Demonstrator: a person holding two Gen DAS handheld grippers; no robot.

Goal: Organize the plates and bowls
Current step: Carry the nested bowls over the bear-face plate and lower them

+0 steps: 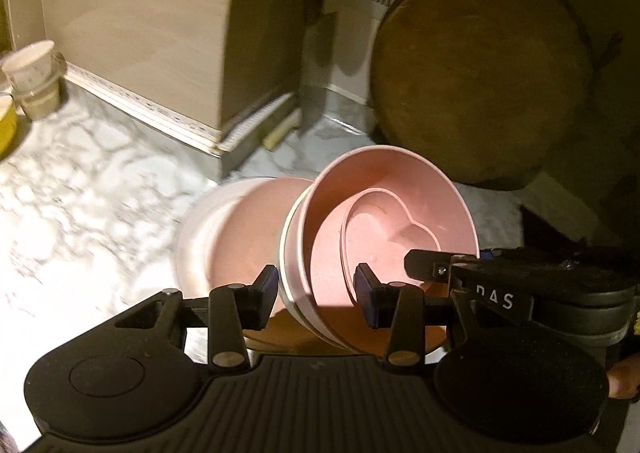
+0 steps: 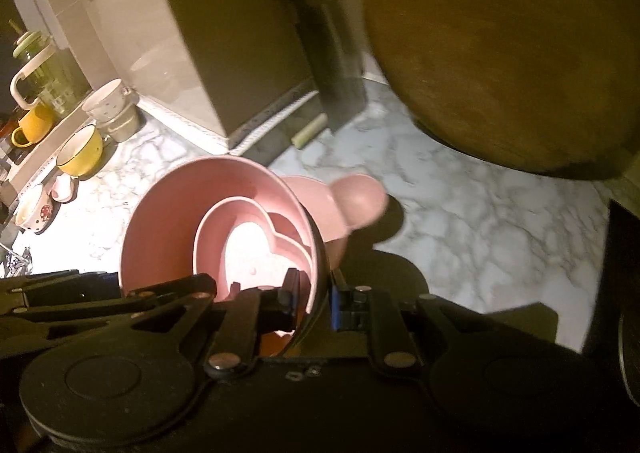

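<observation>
A pink bowl (image 1: 400,189) with heart-shaped pink dishes (image 1: 384,229) nested inside it sits in a white bowl (image 1: 290,281). The stack hangs tilted above the marble counter (image 1: 80,213). My left gripper (image 1: 316,287) is shut on the stack's near-left wall, one pad outside and one inside. My right gripper (image 2: 316,297) is shut on the pink bowl's (image 2: 168,213) right rim. One of its fingers (image 1: 424,267) shows in the left wrist view. Below lie a pale pink dish (image 1: 232,241) and a pink plate with round ears (image 2: 352,197).
A big round wooden board (image 1: 480,73) leans at the back right, with a cleaver (image 1: 316,53) upright beside it. Stacked cups (image 1: 32,69), yellow mugs (image 2: 80,151), a glass jug (image 2: 36,65) and a small patterned bowl (image 2: 34,213) crowd the counter's left end.
</observation>
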